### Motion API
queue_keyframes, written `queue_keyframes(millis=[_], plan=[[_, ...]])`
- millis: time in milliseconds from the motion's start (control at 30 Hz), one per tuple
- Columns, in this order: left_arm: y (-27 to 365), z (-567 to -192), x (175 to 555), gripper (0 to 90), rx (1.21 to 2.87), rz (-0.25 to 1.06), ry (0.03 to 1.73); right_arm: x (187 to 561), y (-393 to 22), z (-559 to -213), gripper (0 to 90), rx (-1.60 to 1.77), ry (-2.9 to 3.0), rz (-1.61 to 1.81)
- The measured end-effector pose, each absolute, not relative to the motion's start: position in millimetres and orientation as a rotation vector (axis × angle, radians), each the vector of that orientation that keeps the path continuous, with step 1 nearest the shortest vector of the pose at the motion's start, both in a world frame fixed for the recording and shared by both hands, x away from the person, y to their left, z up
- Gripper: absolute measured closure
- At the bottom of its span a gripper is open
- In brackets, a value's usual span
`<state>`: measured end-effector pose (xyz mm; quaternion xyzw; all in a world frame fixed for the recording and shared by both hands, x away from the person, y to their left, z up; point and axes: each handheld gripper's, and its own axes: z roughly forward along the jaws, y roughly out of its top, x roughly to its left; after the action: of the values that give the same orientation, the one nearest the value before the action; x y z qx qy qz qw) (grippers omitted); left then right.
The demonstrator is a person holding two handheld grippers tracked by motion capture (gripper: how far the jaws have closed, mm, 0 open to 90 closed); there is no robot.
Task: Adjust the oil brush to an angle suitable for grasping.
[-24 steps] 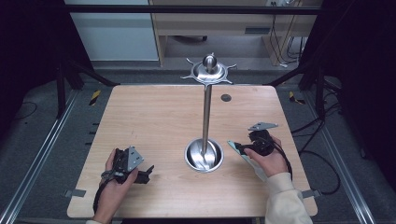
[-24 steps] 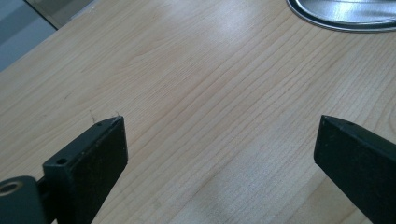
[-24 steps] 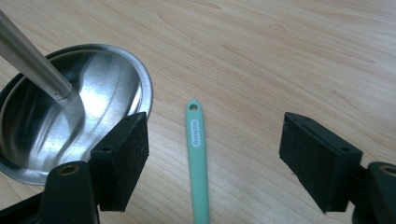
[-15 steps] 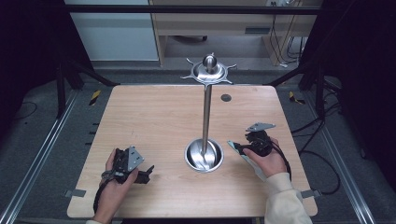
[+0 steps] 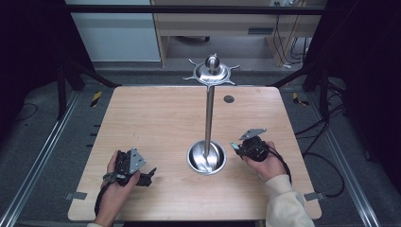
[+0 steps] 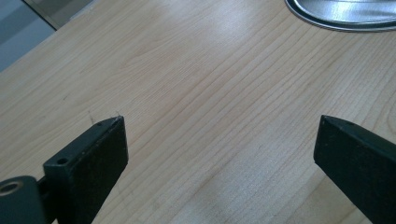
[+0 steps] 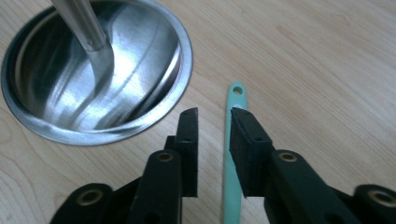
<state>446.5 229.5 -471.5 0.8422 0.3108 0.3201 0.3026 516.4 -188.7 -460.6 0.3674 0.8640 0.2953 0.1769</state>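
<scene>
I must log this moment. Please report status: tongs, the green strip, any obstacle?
Left tongs open, over bare table. Right tongs narrow, astride green strip, grip unclear. Steel stand close beside.

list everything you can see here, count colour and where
stand: 1, shiny steel; round base dish near table's middle, upright pole, hooked disc with knob on top
green strip: 1, mint green, holed tip; lies between the right gripper's jaws, beside the base dish
dark disc: 1, on the table's far edge, right of the pole
table: 1, light wood
left gripper: 1, black, jaws wide open over bare wood, near left
right gripper: 1, black, jaws narrowed around the strip with a gap showing, near right
hands: 2, one on each gripper
</scene>
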Motion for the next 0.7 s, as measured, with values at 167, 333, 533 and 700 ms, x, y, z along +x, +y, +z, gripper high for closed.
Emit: queue_keyframes(millis=[167, 333, 533, 700], plan=[[229.3, -471.6, 446.5, 2.6, 2.235, 0.848, 0.823, 518.1, -186.3, -466.0, 86.3, 1.061, 2.463, 0.766], [229.2, -471.8, 446.6, 2.6, 2.236, 0.848, 0.823, 520.2, -184.2, -470.2, 88.2, 1.07, 2.477, 0.749], [229.1, -471.8, 446.6, 2.6, 2.237, 0.849, 0.823, 524.7, -183.5, -475.9, 88.5, 1.073, 2.492, 0.726], [228.9, -471.9, 446.5, 2.6, 2.237, 0.848, 0.822, 526.7, -185.2, -478.0, 88.7, 1.083, 2.493, 0.711]])
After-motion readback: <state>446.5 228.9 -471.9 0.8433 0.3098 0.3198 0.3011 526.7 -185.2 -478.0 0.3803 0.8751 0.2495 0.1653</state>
